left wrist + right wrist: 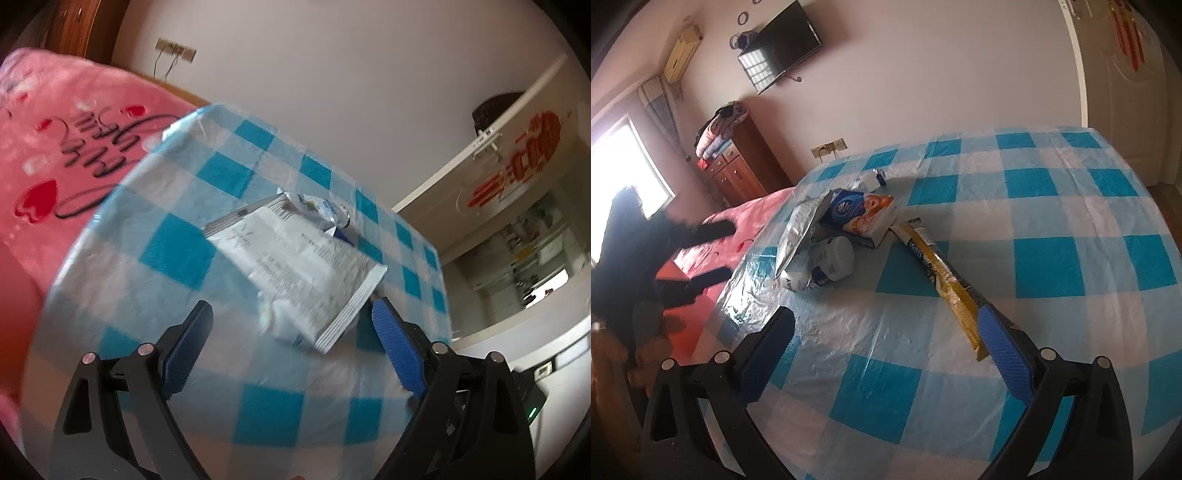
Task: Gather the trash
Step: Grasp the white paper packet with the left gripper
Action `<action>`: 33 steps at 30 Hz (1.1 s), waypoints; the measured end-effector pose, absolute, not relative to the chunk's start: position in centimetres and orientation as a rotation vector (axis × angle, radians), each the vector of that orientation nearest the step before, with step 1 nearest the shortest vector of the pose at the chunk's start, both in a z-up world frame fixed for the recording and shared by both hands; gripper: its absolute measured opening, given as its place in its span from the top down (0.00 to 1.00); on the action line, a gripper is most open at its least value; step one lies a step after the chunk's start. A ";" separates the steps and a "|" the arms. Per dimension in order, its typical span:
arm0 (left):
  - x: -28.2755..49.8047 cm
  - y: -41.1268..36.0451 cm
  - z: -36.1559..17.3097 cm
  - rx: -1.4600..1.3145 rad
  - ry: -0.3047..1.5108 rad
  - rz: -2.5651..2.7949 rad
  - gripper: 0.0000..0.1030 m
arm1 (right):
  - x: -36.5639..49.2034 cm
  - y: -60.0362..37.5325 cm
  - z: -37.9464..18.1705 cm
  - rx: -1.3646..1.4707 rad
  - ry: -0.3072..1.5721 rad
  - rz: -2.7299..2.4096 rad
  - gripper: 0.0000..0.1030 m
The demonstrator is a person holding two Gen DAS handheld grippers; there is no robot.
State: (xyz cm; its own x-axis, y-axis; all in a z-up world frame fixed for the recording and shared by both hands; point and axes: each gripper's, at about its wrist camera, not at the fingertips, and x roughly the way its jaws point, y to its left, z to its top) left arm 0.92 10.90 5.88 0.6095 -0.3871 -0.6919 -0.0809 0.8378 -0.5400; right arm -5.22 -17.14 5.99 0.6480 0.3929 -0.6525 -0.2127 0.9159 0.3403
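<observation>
A flat white packet (pixel 295 266) with printed text lies on the blue-and-white checked tablecloth (pixel 177 251). A crumpled wrapper (pixel 321 210) sits behind it and a white crumpled scrap (pixel 279 321) pokes out under its near end. My left gripper (pixel 291 310) stands open just short of the packet, holding nothing. In the right wrist view a foil bag (pixel 801 229), a blue and orange box (pixel 860 214) and a white tub (pixel 836 258) are heaped together. A long yellow wrapper (pixel 942 273) ends beside the right finger of my open, empty right gripper (pixel 886 319).
A bed with a pink blanket (pixel 55 166) borders the table's left edge. A white door (pixel 517 166) stands to the right. A wooden dresser (pixel 738 166) is against the far wall. A blurred black shape (pixel 646 251) hangs over the bed.
</observation>
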 end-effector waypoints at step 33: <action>12.4 8.2 4.0 -0.478 1.063 -0.047 0.14 | -5.2 -15.8 4.0 0.211 0.846 0.439 0.05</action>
State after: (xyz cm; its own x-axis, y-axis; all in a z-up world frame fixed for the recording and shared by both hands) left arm 12.39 8.20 4.04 0.4950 -0.2633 -0.8280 -0.1895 0.8973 -0.3986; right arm -5.17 -15.78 3.99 0.5804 0.4549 -0.6754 -0.2900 0.8905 0.3506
